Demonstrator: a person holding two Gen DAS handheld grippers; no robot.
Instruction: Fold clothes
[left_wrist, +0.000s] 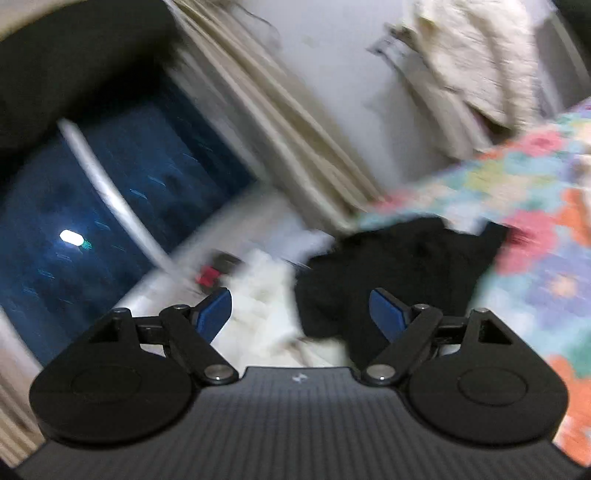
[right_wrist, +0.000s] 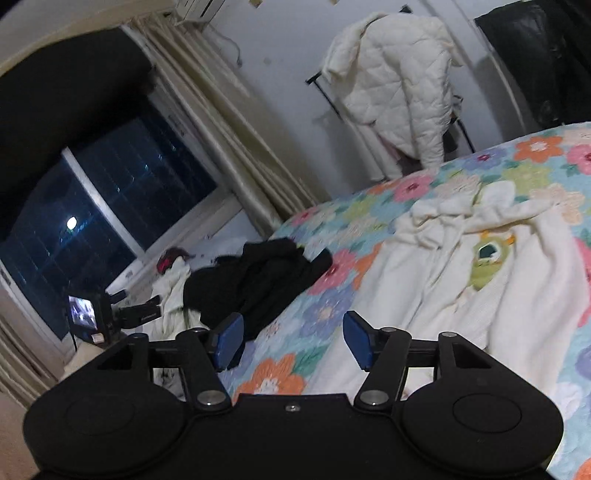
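A crumpled black garment hangs over the left edge of the bed with the flowered quilt; the blurred left wrist view shows the same black garment just beyond my left gripper. That gripper is open and holds nothing. A cream garment with a green frog patch lies spread on the quilt to the right. My right gripper hovers open over the quilt near the cream garment's edge, empty.
White clothes lie heaped on the floor beside the bed, with a small camera on a stand nearby. A dark window and beige curtain are at left. A white quilted jacket hangs on a rack.
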